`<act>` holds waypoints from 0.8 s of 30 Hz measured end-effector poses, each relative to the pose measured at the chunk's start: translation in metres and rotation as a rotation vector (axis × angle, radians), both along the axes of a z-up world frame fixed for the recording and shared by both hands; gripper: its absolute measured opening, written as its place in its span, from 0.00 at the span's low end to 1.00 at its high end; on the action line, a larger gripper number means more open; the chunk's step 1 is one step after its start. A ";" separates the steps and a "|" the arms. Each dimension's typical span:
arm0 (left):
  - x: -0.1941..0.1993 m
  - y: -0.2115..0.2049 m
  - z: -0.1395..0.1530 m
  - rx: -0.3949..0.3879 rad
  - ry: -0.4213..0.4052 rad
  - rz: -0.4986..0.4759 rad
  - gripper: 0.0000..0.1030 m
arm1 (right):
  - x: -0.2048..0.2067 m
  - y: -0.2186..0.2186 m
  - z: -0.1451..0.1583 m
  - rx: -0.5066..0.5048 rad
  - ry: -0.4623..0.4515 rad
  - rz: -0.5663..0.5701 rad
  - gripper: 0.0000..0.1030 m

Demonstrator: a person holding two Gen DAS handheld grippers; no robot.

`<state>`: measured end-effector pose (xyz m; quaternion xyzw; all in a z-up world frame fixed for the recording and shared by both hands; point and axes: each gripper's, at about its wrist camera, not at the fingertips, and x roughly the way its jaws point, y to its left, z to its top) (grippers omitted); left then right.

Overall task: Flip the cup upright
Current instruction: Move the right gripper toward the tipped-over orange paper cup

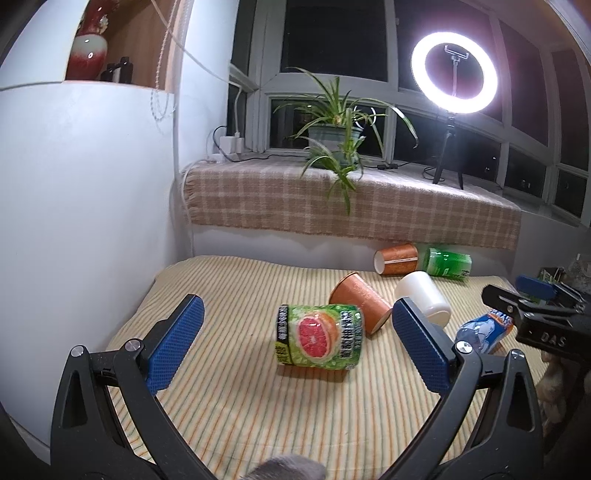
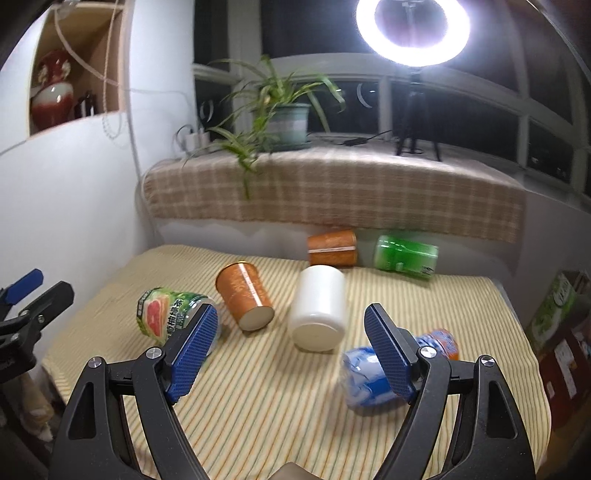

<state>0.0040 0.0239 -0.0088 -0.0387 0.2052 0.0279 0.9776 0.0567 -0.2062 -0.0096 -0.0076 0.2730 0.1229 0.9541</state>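
Several cups lie on their sides on a striped cloth table point(image 1: 229, 406). A green grapefruit-print cup point(image 1: 319, 336) lies ahead of my open, empty left gripper point(image 1: 295, 339); it also shows in the right wrist view point(image 2: 166, 314). Behind it lie an orange cup point(image 1: 360, 302) and a white cup point(image 1: 424, 295). My right gripper point(image 2: 291, 350) is open and empty, with the white cup point(image 2: 319, 308) just ahead between its fingers. A blue-and-orange cup point(image 2: 373, 373) lies by its right finger point(image 2: 388, 354). The orange cup point(image 2: 245, 295) lies left of the white one.
A second orange cup point(image 2: 332, 247) and a green bottle-like cup point(image 2: 406, 256) lie at the table's back edge below a plaid-covered sill point(image 2: 332, 195). A potted plant point(image 2: 288, 122) and ring light point(image 2: 412, 29) stand there. A wall is on the left. Boxes point(image 2: 557, 332) stand right.
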 end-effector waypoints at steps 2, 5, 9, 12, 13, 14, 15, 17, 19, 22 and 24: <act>0.000 0.007 -0.004 -0.011 0.018 0.012 1.00 | 0.010 0.006 -0.001 -0.021 0.016 0.029 0.79; -0.002 0.016 -0.010 -0.022 0.044 0.039 1.00 | 0.032 0.016 -0.004 -0.025 0.075 0.100 0.79; -0.007 0.029 -0.019 -0.034 0.068 0.067 1.00 | 0.062 0.029 -0.007 -0.043 0.143 0.164 0.79; -0.012 0.040 -0.026 -0.047 0.082 0.096 1.00 | 0.090 0.040 -0.010 -0.042 0.218 0.224 0.79; -0.013 0.043 -0.028 -0.053 0.088 0.105 1.00 | 0.100 0.042 -0.013 -0.036 0.249 0.235 0.79; -0.015 0.048 -0.030 -0.058 0.093 0.115 1.00 | 0.114 0.045 -0.017 -0.028 0.301 0.242 0.79; -0.017 0.051 -0.031 -0.062 0.098 0.125 1.00 | 0.124 0.047 -0.022 -0.019 0.343 0.259 0.79; -0.020 0.058 -0.034 -0.069 0.104 0.142 1.00 | 0.148 0.054 -0.034 0.001 0.445 0.297 0.79; -0.023 0.066 -0.036 -0.072 0.108 0.159 1.00 | 0.164 0.059 -0.042 0.004 0.508 0.295 0.79; -0.027 0.078 -0.040 -0.083 0.114 0.187 1.00 | 0.183 0.070 -0.050 -0.012 0.573 0.322 0.79; -0.028 0.085 -0.043 -0.092 0.124 0.206 1.00 | 0.193 0.079 -0.054 -0.038 0.601 0.341 0.79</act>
